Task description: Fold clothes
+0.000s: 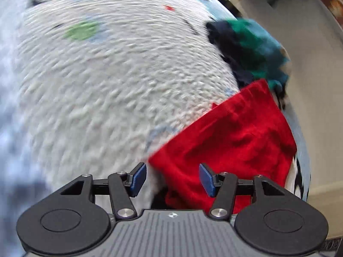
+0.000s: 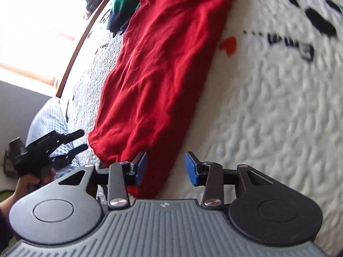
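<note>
Blurring hides the bedspread (image 1: pixel 96 98) print; both grippers gape empty over red garment (image 2: pixel 154 75).

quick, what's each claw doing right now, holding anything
Left claw: open, holding nothing; the red garment lies beneath it.
Right claw: open, holding nothing, over the red garment's edge.

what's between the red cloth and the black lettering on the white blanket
In the right wrist view, bare white textured blanket with one small red heart print separates the red cloth from the black lettering.
</note>
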Motion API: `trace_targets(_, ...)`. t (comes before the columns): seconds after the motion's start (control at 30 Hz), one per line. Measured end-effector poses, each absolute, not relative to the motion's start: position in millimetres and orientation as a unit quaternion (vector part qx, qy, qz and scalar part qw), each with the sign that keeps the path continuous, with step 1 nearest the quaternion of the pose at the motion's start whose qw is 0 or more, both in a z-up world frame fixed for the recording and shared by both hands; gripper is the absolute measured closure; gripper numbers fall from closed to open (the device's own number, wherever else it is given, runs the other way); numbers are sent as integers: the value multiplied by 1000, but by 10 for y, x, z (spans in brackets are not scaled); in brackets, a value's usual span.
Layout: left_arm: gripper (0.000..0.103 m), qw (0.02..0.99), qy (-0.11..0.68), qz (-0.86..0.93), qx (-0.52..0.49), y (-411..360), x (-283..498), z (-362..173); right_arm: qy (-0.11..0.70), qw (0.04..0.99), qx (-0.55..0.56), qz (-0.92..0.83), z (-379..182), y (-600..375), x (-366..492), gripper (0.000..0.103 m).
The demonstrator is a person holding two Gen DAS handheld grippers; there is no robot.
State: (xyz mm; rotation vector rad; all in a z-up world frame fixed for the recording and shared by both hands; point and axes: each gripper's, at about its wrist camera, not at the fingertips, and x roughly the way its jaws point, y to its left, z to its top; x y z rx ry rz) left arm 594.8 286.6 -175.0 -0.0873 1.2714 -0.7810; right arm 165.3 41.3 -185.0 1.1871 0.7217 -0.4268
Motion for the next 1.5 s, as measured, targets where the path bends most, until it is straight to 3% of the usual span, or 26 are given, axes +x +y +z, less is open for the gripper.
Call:
trace_targets(0.23, 46, 654, 620, -431, 50, 2437, 6339, -2031, 298, 709, 592, -240, -2035, 540, 1691, 59)
trace_targets(0.37, 40, 607, 661, -441, -11, 2486, 6518, -2150, 277, 690, 623, -244, -2153, 611, 1740, 54)
trace_targets(0.47, 50, 543, 707, -452, -40, 2469, 6561, -2278, 267, 674, 651, -226, -2232, 663, 1782, 54)
trace_targets(0.57, 59, 485, 731, -479, 7, 2336, 6401, -2400, 267, 665, 665, -209, -2300, 726, 1803, 55)
trace_targets(0.67, 61, 476, 735, -483, 1, 2330, 6399, -2449, 260, 650, 684, -202, -2353, 727, 1757, 57)
trace_targets(0.7, 69, 475, 740, -477, -1, 2360, 6437, -2468, 257, 640, 696, -199, -2371, 719, 1730, 57)
trace_targets(0.73, 71, 474, 745, -470, -2, 2385, 6478, -2487, 254, 633, 704, -197, -2390, 713, 1707, 57)
trace_targets(0.83, 71, 466, 754, -462, -5, 2364, 6511, -2528, 240, 614, 728, -189, -2467, 722, 1640, 56)
trace_targets(0.97, 52, 454, 749, -482, 7, 2202, 6457, -2535, 215, 582, 762, -186, -2576, 777, 1674, 55)
trace_targets(1.13, 53, 466, 736, -490, 9, 2153, 6356, -2503, 215, 591, 755, -184, -2570, 799, 1713, 56)
trace_targets(1.17, 54, 471, 725, -502, 23, 2144, 6318, -2470, 216, 590, 756, -185, -2567, 793, 1722, 57)
trace_targets(1.23, 66, 479, 719, -503, 35, 2151, 6308, -2449, 216, 586, 758, -185, -2571, 784, 1728, 57)
trace_targets(1.33, 83, 482, 724, -492, 25, 2179, 6336, -2461, 222, 584, 758, -189, -2567, 772, 1726, 69)
trace_targets(1.37, 86, 485, 717, -499, 31, 2170, 6322, -2440, 227, 583, 756, -191, -2576, 773, 1730, 93)
trace_targets(1.4, 88, 488, 711, -505, 35, 2161, 6309, -2421, 231, 583, 755, -193, -2581, 775, 1725, 98)
trace_targets(1.5, 90, 497, 704, -507, 29, 2192, 6302, -2372, 240, 596, 741, -193, -2532, 774, 1692, 99)
